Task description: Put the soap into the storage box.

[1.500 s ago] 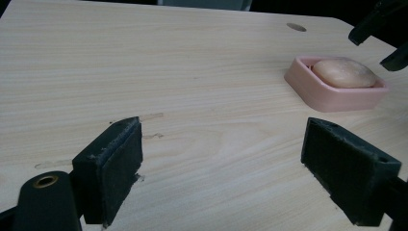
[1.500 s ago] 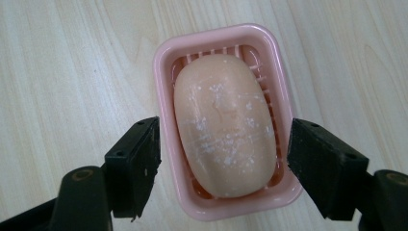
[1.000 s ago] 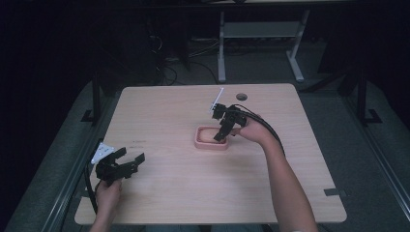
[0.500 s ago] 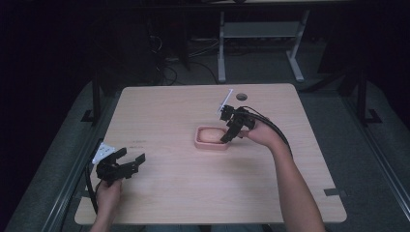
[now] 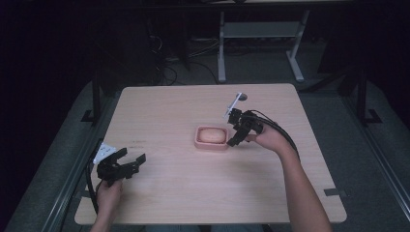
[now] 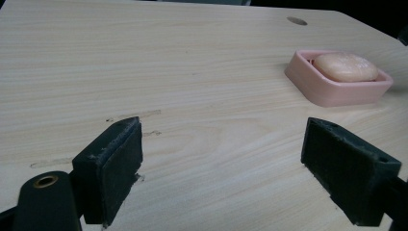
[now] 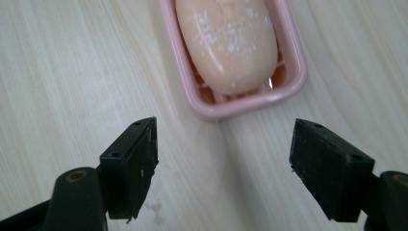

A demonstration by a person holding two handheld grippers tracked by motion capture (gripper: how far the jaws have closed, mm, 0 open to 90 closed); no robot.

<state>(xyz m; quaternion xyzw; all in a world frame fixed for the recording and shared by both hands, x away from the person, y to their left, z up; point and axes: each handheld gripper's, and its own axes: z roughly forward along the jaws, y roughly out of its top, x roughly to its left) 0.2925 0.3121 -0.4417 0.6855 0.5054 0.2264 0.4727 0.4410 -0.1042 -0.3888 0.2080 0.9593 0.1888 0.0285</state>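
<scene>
A pale wooden bench (image 5: 193,193) is seen across the middle of the high view, and little is carried on it. Near the centre of that frame a pink soap dish (image 5: 211,144) is set flat, with a peach-coloured bar of soap (image 5: 212,135) lying inside it.

The right claw (image 5: 234,141) is held just right of the dish, its jaws spread wide and nothing gripped. In the right gripper view the dish (image 7: 288,72) is placed at the upper middle, beyond the jaw tips and apart from them, while the soap (image 7: 226,43) reaches toward the top edge.

The left claw (image 5: 133,162) is kept at the lower left of the high view, well apart from the dish, its jaws likewise spread and empty.

Several risks may be judged from here. The soap looks smooth and rounded, so it could be squeezed out sideways if pinched off-centre. The light dish could be shoved or tipped if a jaw is brought down on its rim, since it is not steadied by the left claw.
</scene>
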